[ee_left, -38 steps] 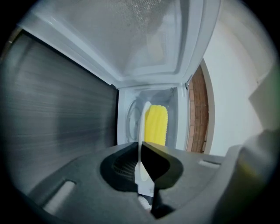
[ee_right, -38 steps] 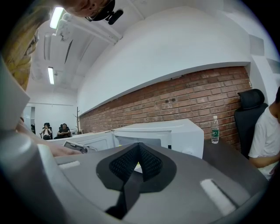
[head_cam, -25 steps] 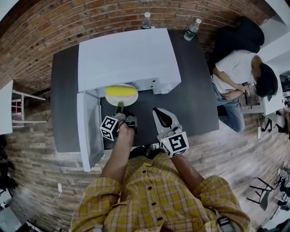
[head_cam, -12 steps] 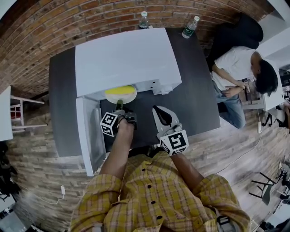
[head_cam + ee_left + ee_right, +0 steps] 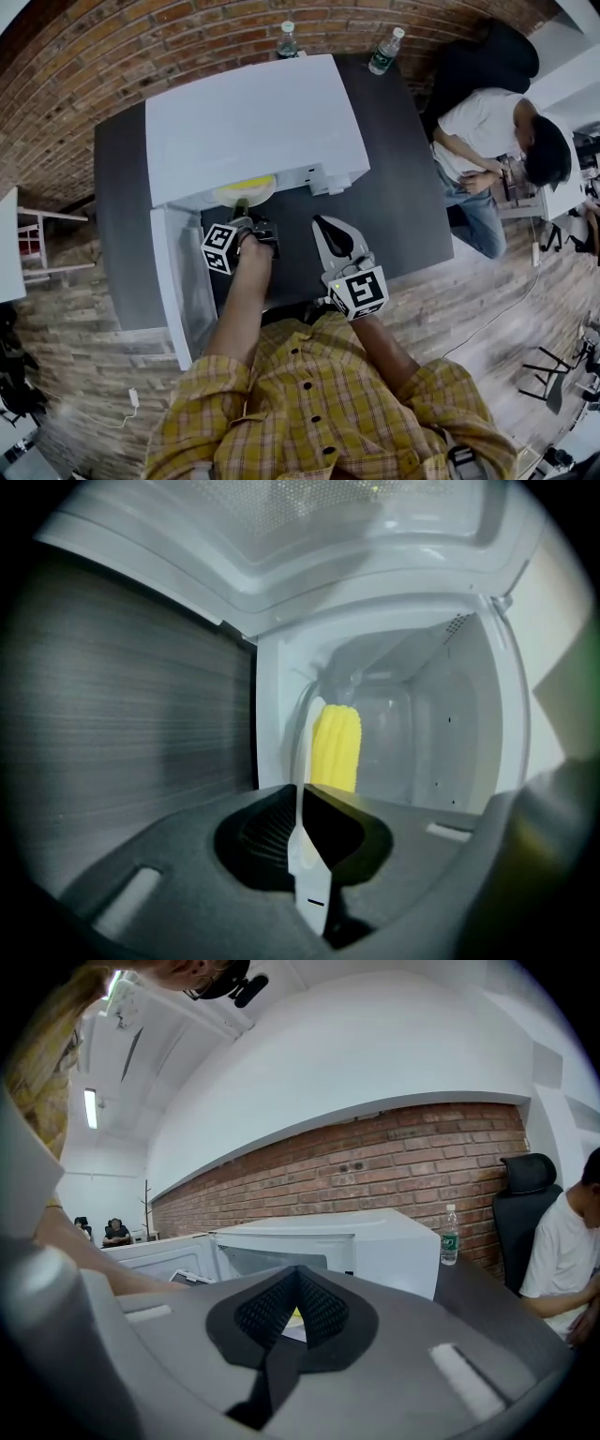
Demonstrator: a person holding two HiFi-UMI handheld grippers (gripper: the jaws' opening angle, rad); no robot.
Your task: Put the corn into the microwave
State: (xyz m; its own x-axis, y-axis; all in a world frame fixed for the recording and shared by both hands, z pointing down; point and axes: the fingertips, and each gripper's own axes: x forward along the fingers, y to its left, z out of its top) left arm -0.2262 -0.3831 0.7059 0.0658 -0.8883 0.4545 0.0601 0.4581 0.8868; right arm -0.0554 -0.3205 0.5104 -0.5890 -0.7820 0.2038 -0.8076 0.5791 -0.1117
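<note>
A yellow corn cob (image 5: 247,187) lies on a white plate (image 5: 265,194) that is partly under the top of the white microwave (image 5: 258,117), in its open cavity. My left gripper (image 5: 241,212) is shut on the plate's near rim. In the left gripper view the rim (image 5: 302,761) stands edge-on between the jaws of the left gripper (image 5: 302,791), with the corn (image 5: 336,747) beyond it inside the cavity (image 5: 431,724). My right gripper (image 5: 323,227) hovers over the dark table, shut and empty; the right gripper (image 5: 298,1274) faces the microwave (image 5: 375,1241).
The microwave door (image 5: 178,281) hangs open to the left of my left arm. Two water bottles (image 5: 380,52) stand behind the microwave on the dark table (image 5: 403,202). A seated person (image 5: 492,141) is at the table's right end.
My left gripper has pushed forward with the plate, and the corn and plate now sit deeper under the microwave's top. The right gripper has stayed where it was.
</note>
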